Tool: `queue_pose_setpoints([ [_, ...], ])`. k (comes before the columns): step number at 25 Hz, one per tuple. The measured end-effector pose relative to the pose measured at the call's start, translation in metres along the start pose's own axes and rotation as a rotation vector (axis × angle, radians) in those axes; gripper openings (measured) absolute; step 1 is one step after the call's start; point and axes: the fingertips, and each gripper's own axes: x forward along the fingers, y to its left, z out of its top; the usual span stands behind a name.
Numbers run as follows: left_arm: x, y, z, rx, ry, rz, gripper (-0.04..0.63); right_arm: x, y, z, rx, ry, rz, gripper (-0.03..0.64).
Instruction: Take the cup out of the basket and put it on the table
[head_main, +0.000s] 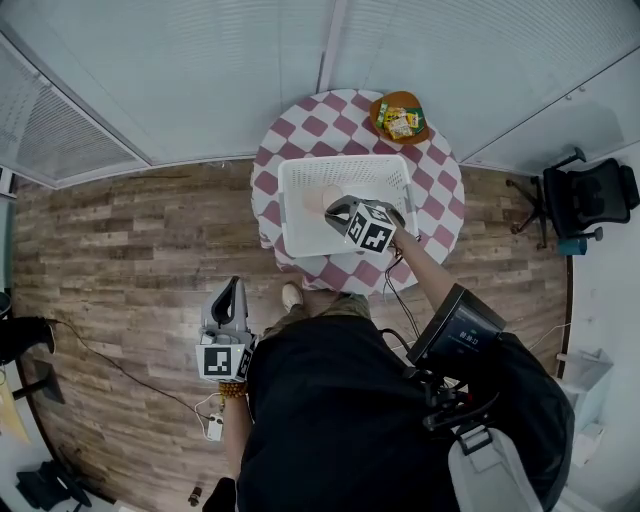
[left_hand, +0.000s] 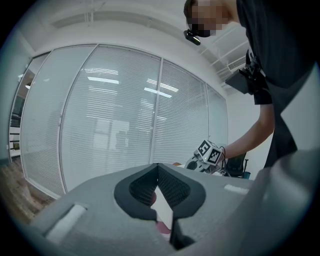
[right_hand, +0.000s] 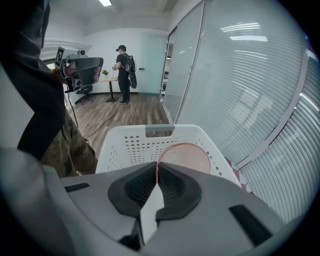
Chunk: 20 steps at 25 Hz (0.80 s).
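A translucent pink cup (right_hand: 186, 158) hangs by its rim from my right gripper (right_hand: 157, 169), which is shut on it. In the head view that gripper (head_main: 336, 209) tilts down over the white perforated basket (head_main: 300, 172), and the cup (head_main: 318, 200) shows inside the basket's outline. The basket (right_hand: 125, 145) stands on the round table with the red-and-white checked cloth (head_main: 300, 125). My left gripper (head_main: 232, 288) hangs low by the person's left side over the wooden floor. Its jaws (left_hand: 158, 168) meet at the tips with nothing between them.
An orange bowl of snack packets (head_main: 400, 116) sits at the table's far right edge. Glass walls with blinds curve behind the table. A black office chair (head_main: 585, 195) stands at the right. Another person (right_hand: 123, 72) stands far off by a desk. A cable lies on the floor.
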Motion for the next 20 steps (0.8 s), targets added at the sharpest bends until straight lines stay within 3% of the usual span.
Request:
queue_pose_setpoints([
  [4, 0.000, -0.001, 0.004, 0.011, 0.004, -0.002, 0.005, -0.005, 0.004, 0.009, -0.005, -0.029, -0.014, 0.018],
  [8, 0.000, -0.005, -0.004, 0.073, 0.039, -0.020, 0.003, -0.009, 0.005, 0.022, -0.005, -0.077, -0.042, 0.018],
  [11, 0.004, -0.008, 0.002, 0.057, 0.008, -0.028, 0.005, -0.013, 0.008, 0.032, -0.001, -0.112, -0.058, 0.018],
  [14, 0.003, -0.008, -0.005, 0.079, 0.059, -0.028, 0.003, -0.017, 0.011, 0.042, 0.010, -0.151, -0.071, 0.018],
  [20, 0.006, -0.011, -0.005, 0.085, 0.048, -0.048, 0.003, -0.024, 0.018, 0.056, 0.037, -0.212, -0.100, 0.018],
])
